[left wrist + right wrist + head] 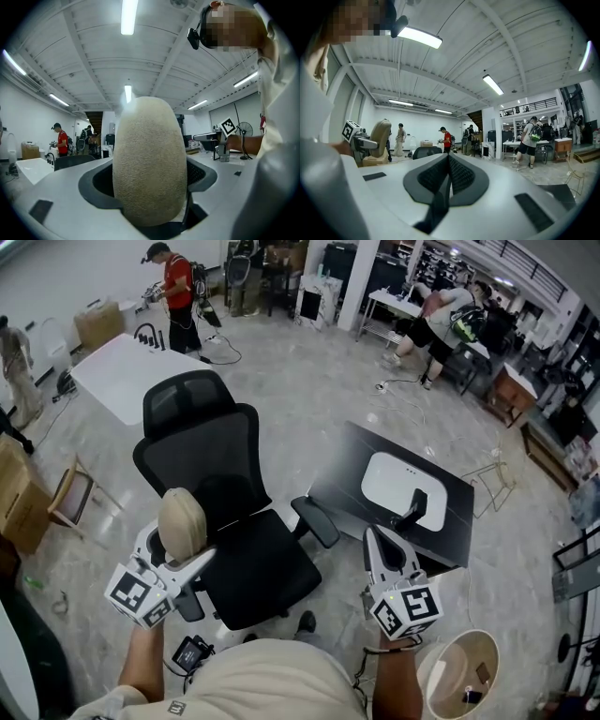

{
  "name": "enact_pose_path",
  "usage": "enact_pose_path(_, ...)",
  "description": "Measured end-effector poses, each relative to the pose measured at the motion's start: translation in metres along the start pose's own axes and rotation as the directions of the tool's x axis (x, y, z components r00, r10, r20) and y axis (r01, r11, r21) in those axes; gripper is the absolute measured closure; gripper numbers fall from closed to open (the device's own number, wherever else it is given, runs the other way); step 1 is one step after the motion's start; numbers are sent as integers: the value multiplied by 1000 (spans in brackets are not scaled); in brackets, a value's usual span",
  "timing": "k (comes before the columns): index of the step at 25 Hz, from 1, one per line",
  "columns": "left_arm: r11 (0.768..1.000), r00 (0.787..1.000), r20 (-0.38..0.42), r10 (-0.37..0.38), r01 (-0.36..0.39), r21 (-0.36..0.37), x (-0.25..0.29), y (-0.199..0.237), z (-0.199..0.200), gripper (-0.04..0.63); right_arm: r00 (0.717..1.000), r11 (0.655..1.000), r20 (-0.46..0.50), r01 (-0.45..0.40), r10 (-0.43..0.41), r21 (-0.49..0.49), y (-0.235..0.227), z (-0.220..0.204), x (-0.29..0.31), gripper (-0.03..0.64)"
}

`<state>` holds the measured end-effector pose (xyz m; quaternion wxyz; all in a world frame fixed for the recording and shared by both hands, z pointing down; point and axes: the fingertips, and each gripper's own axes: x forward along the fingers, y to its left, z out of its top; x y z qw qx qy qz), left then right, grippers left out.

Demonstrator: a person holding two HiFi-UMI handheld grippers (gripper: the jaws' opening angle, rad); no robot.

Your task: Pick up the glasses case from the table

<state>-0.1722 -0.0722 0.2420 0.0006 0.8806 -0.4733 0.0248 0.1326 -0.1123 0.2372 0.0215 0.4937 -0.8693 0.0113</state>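
Note:
The glasses case [181, 524] is a beige, fuzzy oval. My left gripper [187, 554] is shut on it, and the case stands upright between the jaws at the lower left of the head view. In the left gripper view the case [150, 159] fills the middle, pressed between both dark pads [199, 174]. The right gripper view shows the case [379, 136] at far left. My right gripper [375, 538] is held in the air at the lower right. Its jaws meet with nothing between them [447, 161]. The black table [347, 474] lies beyond it.
A black office chair [225, 512] stands directly in front, between the two grippers. On the table lie a white mat [394, 479] and a black object [412, 509]. A round bin [459, 676] stands at lower right. A white table [122, 371] and several people are farther off.

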Motion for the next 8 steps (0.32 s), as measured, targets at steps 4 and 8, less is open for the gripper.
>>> enact_pose_path(4,1000,1000,0,-6,6,-3,-3,0,-1,198,1000,1000,-4,9,-9,-3,2,1,-4,597)
enact_pose_path(8,1000,1000,-5,-10,10,-9,-7,0,-2,198,1000,1000,-7,14,-14,-4,6,3,-7,597)
